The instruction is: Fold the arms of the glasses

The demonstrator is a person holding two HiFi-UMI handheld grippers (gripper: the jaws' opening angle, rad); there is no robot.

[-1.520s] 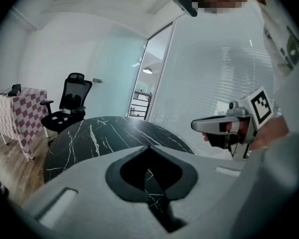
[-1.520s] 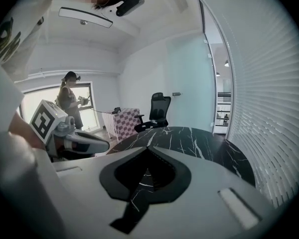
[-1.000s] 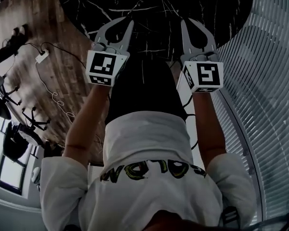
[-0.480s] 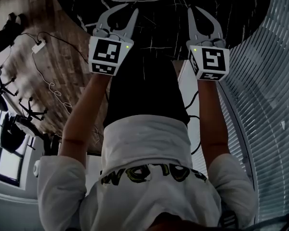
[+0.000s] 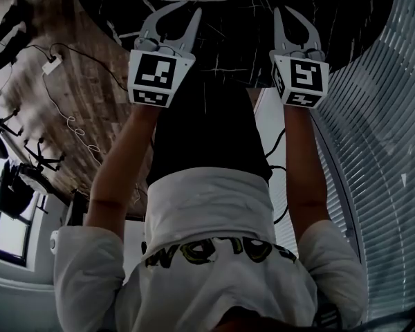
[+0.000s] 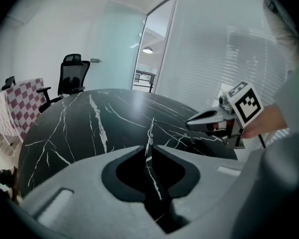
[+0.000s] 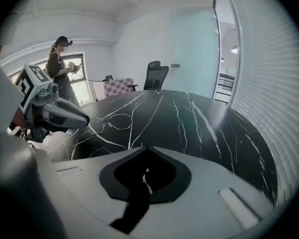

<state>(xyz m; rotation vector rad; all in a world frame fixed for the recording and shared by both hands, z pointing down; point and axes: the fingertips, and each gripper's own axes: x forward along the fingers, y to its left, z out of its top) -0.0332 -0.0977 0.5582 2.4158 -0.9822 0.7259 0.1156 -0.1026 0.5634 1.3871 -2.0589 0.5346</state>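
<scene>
Glasses (image 7: 111, 122): thin wire rims, on round white-veined black marble table (image 7: 204, 123).

Closed right tool (image 7: 147, 147), glasses (image 7: 109, 122) on marble table (image 7: 199, 118)

Two tools are showing, the left tool (image 5: 191, 7) and the right tool (image 5: 282, 8), and they're carrying two marker cubes, a left cube (image 5: 154, 78) and a right cube (image 5: 301, 80). One pair of glasses (image 7: 109, 123) is lying on one dark marbled surface (image 5: 235, 12), with one office chair (image 6: 72, 76) and one checkered panel (image 6: 25, 108) standing beyond it. Two persons are showing, the wearer (image 5: 214, 254) and one bystander (image 7: 60, 78), and one white adapter (image 5: 53, 66) with one cable (image 5: 72, 126) is lying on the floor (image 5: 90, 95).
</scene>
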